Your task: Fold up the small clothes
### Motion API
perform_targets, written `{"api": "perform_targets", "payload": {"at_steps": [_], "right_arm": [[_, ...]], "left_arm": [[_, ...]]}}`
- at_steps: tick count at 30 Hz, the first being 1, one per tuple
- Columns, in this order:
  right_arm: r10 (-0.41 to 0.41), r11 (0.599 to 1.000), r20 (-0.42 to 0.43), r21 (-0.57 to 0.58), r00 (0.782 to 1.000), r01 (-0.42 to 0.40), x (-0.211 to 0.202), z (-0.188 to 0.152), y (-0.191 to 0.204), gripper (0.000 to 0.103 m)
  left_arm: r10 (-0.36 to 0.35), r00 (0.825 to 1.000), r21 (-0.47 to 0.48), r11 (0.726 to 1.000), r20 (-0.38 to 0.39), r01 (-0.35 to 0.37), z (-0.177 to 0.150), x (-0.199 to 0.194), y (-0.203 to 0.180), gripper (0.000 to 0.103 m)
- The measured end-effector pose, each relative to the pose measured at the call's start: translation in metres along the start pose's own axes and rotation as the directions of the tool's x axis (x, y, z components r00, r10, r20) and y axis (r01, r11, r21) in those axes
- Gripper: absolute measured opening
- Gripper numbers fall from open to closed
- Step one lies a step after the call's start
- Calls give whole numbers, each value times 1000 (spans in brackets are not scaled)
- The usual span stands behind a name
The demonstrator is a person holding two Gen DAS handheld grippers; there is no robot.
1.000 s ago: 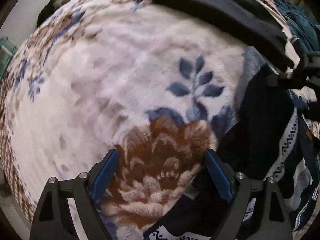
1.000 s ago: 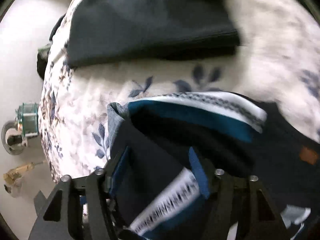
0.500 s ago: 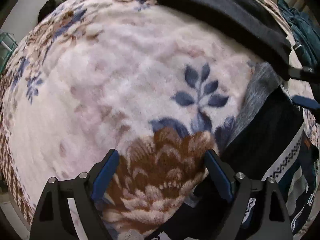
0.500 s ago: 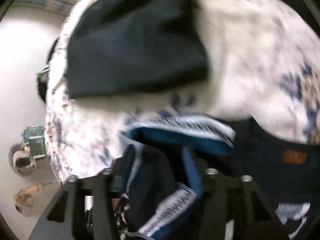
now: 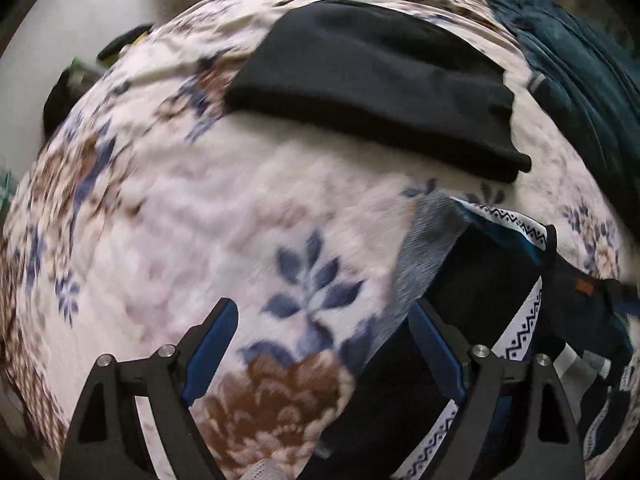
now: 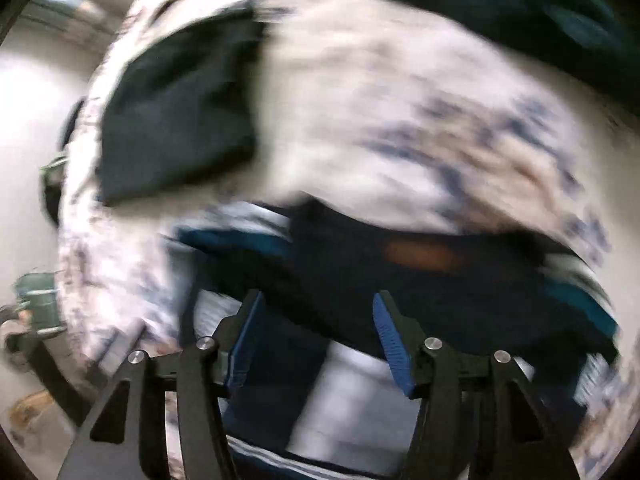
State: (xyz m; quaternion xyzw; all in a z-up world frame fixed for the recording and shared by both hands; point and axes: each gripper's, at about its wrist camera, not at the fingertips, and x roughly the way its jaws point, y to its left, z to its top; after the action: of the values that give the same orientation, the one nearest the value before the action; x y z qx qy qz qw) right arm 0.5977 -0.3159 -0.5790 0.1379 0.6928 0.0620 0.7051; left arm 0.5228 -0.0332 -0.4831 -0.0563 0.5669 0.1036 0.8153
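I am holding both grippers over the bed, pointing steeply down at the floral blanket [image 5: 208, 216]. The patterned garment [image 5: 492, 280], dark navy with teal and white zigzag bands, lies crumpled toward the bed's near right part. A folded black garment [image 5: 380, 88] lies flat farther up the blanket, well apart from it, and a heap of dark teal clothes [image 5: 580, 72] sits at the far right edge.

My left gripper [image 5: 324, 340] has its fingers spread wide with nothing between them but bare blanket and the brown flower print. The patterned garment lies to its right, and its grey edge reaches in just beside my right-hand finger [image 5: 434, 348], though I cannot tell whether they touch.

My right gripper [image 6: 316, 336] hangs directly above the patterned garment [image 6: 400, 272]. Its fingers have just been opening, and the cloth lies below and between them, but the pads do not appear to press on it. This view is heavily blurred, so I can't be sure.

The garment's long axis seems to run from the near edge up and away toward the black piece. I judge my right hand the nearer one for the next grasp, and my left must travel rightward to catch the grey edge.
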Motion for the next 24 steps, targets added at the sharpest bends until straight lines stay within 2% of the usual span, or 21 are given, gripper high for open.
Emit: {"api": "perform_targets", "payload": {"at_steps": [3, 6, 8, 10, 13, 15, 17, 18, 20, 22, 24], "right_arm": [[-57, 998, -76, -2, 995, 57, 16, -27, -29, 59], [-142, 987, -128, -95, 982, 130, 43, -47, -39, 56], [-181, 976, -96, -143, 979, 166, 48, -56, -41, 3], [-195, 977, -55, -98, 979, 189, 41, -60, -51, 3], [-230, 973, 10, -18, 973, 230, 23, -64, -75, 3], [-177, 984, -34, -2, 984, 177, 22, -66, -86, 4], [-113, 993, -82, 19, 990, 115, 20, -65, -94, 12], [-80, 995, -68, 52, 994, 83, 6, -65, -102, 15], [-47, 991, -11, 125, 999, 48, -25, -67, -123, 40], [-40, 975, 68, 222, 997, 23, -65, -76, -148, 46], [-108, 947, 109, 313, 988, 69, -99, -95, -178, 47]], "left_arm": [[32, 999, 59, 998, -14, -31, 9, 17, -19, 87], [68, 997, 104, 992, -19, -66, 2, 29, -35, 87], [102, 995, 142, 985, -13, -99, 3, 37, -42, 87], [134, 991, 162, 978, -9, -131, 5, 43, -44, 87], [134, 991, 151, 980, -17, -130, 11, 47, -40, 89], [146, 989, 144, 979, -19, -142, 16, 44, -39, 89], [150, 989, 143, 979, -6, -148, 22, 38, -37, 89], [145, 989, 144, 979, 2, -144, 25, 34, -36, 89], [122, 991, 152, 980, 45, -128, 25, 11, -40, 89], [80, 994, 169, 981, 80, -92, 22, -8, -46, 89], [42, 995, 209, 976, 95, -62, 13, -17, -60, 89]]}}
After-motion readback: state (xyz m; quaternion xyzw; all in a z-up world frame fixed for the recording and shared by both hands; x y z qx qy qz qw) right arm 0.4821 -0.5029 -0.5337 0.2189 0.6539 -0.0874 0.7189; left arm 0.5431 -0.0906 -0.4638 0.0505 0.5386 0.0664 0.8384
